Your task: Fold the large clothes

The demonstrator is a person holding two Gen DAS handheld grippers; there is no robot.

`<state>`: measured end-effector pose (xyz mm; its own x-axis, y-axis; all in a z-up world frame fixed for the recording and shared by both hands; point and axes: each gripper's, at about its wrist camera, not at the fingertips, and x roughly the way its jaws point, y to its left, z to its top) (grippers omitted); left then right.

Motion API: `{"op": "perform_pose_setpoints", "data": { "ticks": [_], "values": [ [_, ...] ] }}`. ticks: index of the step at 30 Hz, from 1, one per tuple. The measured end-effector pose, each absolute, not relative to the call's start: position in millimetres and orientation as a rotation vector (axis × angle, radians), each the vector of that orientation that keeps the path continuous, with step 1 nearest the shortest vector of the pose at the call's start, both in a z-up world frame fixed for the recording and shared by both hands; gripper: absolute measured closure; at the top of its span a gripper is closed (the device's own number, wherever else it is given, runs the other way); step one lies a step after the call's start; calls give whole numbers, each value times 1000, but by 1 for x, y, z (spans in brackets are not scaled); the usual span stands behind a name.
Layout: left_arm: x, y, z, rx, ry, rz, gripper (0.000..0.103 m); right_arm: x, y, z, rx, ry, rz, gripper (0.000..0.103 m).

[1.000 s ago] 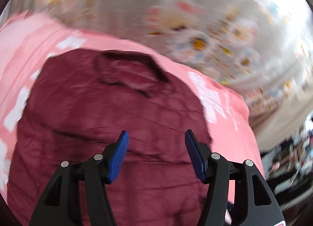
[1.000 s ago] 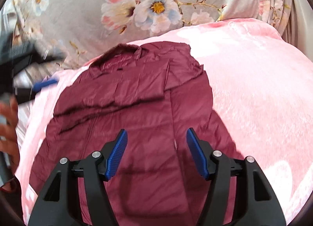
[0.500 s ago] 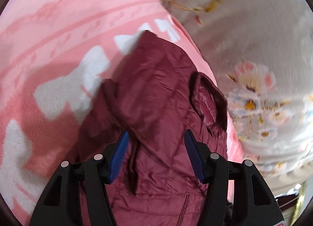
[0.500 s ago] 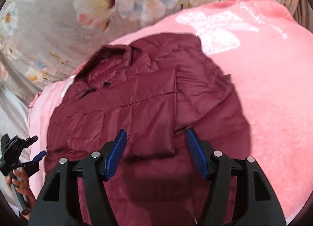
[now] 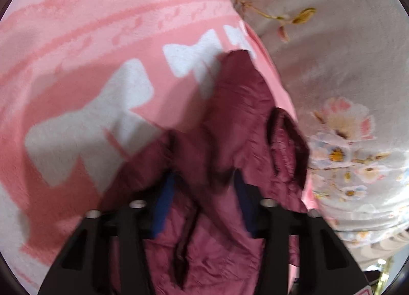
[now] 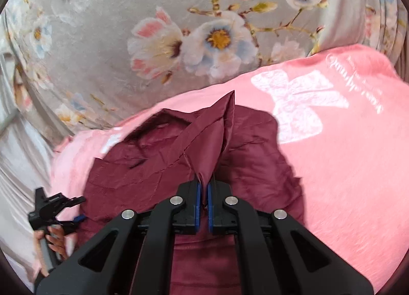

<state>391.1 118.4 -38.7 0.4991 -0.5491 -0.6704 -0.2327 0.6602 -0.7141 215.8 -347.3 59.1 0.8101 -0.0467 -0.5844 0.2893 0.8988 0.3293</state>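
A maroon quilted jacket (image 6: 153,162) lies spread on a pink blanket (image 6: 345,167). My right gripper (image 6: 203,187) is shut on a fold of the jacket's fabric and holds it up in a peak (image 6: 219,126) above the rest. In the left wrist view the jacket (image 5: 237,121) fills the lower middle, its collar (image 5: 286,141) to the right. My left gripper (image 5: 203,187) is down on the jacket with its jaws closing. A ridge of fabric bunches between the blue pads (image 5: 163,200), which still stand apart. The picture is blurred there. The left gripper (image 6: 51,208) also shows, held by a hand (image 6: 55,238).
The pink blanket (image 5: 102,52) carries white bow shapes (image 5: 107,116). Grey cloth printed with flowers (image 6: 191,39) lies beyond it, also seen as floral cloth (image 5: 345,90) on the right. The blanket's far edge runs just past the jacket's collar.
My right gripper has shut on the jacket and raised a peak of fabric. My left gripper swung round to the collar side, sank onto the jacket, and its pads have drawn a little closer.
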Motion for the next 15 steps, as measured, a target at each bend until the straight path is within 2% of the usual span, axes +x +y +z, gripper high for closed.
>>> {"op": "perform_pose_setpoints", "data": {
  "ticks": [1,3,8,15],
  "values": [
    [390,119,-38,-836,1047,-198,84,216,-350,52,416,624,-197,101],
    [387,120,-33,-767,1023,-157,101,219,-352,35,416,671,-194,101],
    [381,120,-23,-607,984,-69,103,226,-336,-12,330,781,-203,101],
    [382,116,-43,-492,999,-33,102,233,-330,-47,286,847,-226,100]
  ]
}}
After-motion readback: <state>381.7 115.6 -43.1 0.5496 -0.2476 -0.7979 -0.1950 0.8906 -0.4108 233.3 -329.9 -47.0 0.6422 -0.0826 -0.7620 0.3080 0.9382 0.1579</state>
